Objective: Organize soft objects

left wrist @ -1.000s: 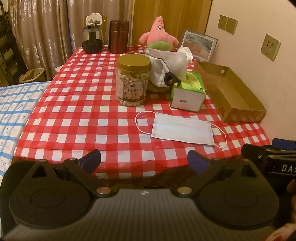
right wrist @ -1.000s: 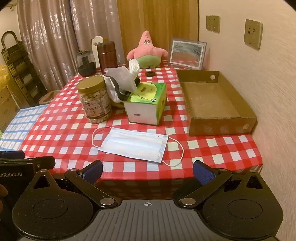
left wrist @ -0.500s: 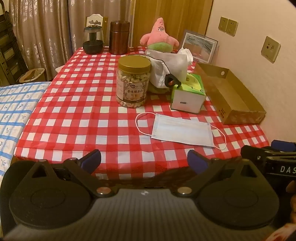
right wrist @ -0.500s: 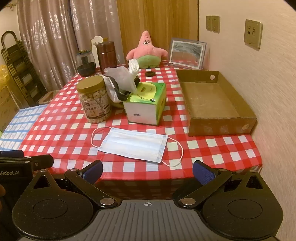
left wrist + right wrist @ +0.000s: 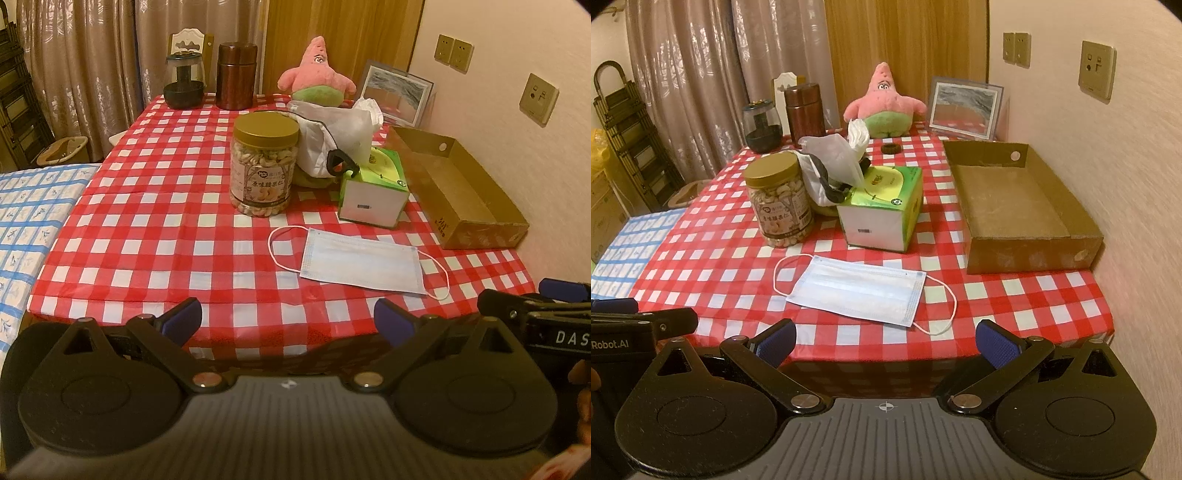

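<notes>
Both hand-held grippers, left [image 5: 288, 320] and right [image 5: 885, 339], gape empty before a flat pleated mask [image 5: 857, 290].

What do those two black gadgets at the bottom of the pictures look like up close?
Both are matte black. The left gripper and right gripper each have two angled fingers tipped with blue textured pads, two round discs, silver pivot screws and a ribbed grey centre. White lettering runs along their sides.
</notes>
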Tool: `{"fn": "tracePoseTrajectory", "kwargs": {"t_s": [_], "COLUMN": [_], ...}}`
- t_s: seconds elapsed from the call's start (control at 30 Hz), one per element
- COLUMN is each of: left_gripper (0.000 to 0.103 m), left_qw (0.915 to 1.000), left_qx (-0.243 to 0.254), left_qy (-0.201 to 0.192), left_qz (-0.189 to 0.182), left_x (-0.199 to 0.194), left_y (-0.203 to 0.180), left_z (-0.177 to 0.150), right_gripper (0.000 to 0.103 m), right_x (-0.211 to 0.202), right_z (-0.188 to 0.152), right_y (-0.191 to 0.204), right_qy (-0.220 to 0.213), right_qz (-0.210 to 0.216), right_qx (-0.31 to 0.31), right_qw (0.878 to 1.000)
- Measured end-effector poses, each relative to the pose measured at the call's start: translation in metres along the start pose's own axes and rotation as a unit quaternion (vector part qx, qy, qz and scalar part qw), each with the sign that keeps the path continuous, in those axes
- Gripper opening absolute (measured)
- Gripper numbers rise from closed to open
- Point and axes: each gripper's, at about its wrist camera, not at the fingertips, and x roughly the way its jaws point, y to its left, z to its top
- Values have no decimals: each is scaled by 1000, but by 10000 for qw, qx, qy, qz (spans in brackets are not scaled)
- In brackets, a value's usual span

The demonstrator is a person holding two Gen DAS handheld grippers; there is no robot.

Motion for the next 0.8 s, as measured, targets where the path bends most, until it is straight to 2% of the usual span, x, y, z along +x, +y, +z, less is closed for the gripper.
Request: {"fn": "tracePoseTrajectory", "kwargs": {"t_s": [0.8], "left_gripper": [99], "left_qw": [10000], "left_qx": [24], "left_qy": [-29], "left_qz": [-8], "left_x": [1], "left_y": [-5], "left_z": [4], "right_gripper": [103], "right_x": [0], "right_z": [1], "right_y": [-1], "right_qy": [-9], "right_qz": [-2], "right_qx": [-2], "right_qw": [10000]}}
